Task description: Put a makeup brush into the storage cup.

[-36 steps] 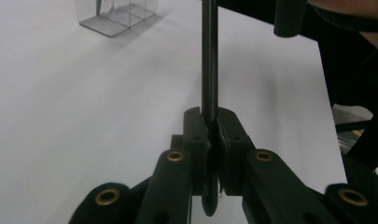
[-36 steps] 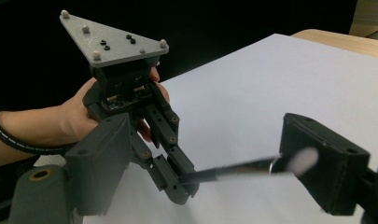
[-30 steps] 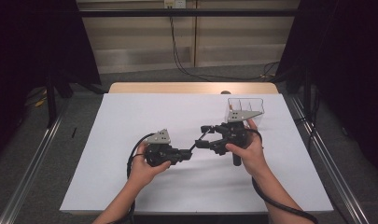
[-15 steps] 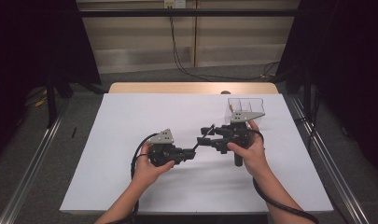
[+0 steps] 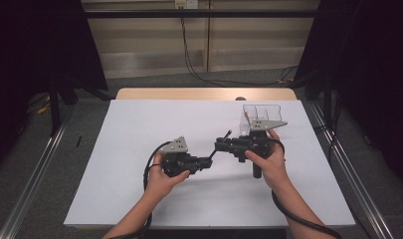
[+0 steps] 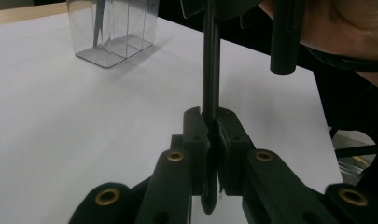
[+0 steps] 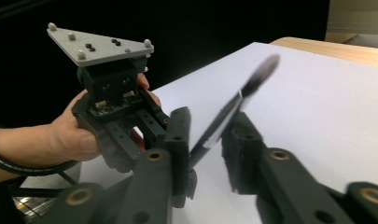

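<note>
The left gripper (image 5: pixel 207 160) is clamping the slim black brush (image 6: pixel 211 70) tight, and the right gripper (image 7: pixel 206 140), jaws just closing around its shaft, is taking it over (not yet pinching, a gap showing). Handover half done; the brush is hanging near the clear container (image 5: pixel 261 115), not yet inside.

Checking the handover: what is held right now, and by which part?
The left gripper clamps the thin black brush at its handle end. The right gripper, jaws just closing around its middle, doesn't yet pinch it.
</note>
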`<state>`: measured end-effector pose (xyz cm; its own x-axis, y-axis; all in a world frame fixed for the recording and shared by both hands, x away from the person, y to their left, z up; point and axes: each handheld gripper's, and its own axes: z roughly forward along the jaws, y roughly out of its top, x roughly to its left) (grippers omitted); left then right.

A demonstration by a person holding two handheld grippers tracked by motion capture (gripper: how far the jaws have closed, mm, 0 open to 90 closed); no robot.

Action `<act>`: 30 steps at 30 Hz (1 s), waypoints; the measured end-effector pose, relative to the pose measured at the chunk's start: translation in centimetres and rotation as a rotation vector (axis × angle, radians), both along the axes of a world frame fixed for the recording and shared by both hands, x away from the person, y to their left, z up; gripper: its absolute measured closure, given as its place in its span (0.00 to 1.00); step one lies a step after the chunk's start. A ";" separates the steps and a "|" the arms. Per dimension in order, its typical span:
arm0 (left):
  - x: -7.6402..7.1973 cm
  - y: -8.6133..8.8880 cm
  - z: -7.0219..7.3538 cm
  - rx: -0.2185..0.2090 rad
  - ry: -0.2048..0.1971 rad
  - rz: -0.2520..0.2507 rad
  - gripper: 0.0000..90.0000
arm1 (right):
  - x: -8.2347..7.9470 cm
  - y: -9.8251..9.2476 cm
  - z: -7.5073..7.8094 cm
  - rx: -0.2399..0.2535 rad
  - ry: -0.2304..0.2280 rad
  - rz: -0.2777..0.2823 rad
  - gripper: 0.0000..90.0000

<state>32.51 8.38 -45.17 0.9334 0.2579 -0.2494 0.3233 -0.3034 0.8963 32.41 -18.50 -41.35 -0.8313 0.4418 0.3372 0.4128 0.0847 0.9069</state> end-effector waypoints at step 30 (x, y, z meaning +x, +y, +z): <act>-0.1 -1.0 -0.8 -0.053 0.056 -0.009 0.81 | 0.5 1.6 0.3 0.044 0.057 0.041 0.93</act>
<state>32.42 7.36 -45.94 0.9200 0.2343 -0.3141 0.3705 -0.2594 0.8919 32.95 -16.88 -41.02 -0.8275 0.3915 0.4023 0.4605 0.0636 0.8854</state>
